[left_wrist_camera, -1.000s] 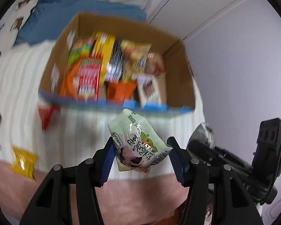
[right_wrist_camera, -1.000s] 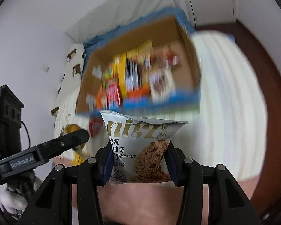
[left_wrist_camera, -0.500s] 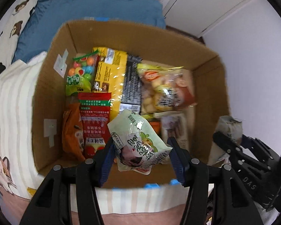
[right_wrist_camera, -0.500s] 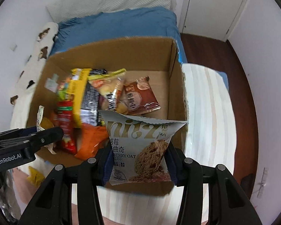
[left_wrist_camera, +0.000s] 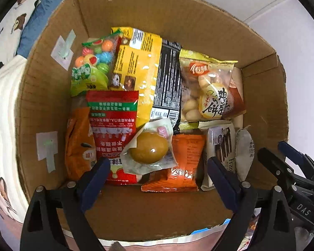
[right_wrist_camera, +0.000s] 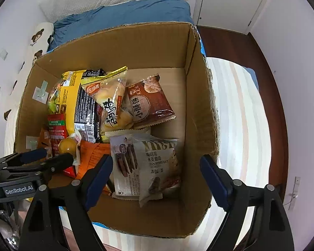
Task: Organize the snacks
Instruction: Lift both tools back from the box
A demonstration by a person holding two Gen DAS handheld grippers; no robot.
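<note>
Both packets have dropped from the grippers into the cardboard box (right_wrist_camera: 190, 96): the oat cookie bag (right_wrist_camera: 157, 167) lies lengthwise toward the right gripper (right_wrist_camera: 155, 179), the egg packet (left_wrist_camera: 150, 148) tilted before the left gripper (left_wrist_camera: 157, 179); both fingers spread wide.

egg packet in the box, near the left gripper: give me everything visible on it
The egg packet is a clear plastic vacuum pouch holding one brown-yellow egg, glossy, with a white printed backing and a small pink mark near its top corner. It lies flat, tilted, on top of the red packet and the orange packet, its top corner over the yellow bag. The open left gripper hangs just above it, apart from it. It shows in the right wrist view too.
</note>
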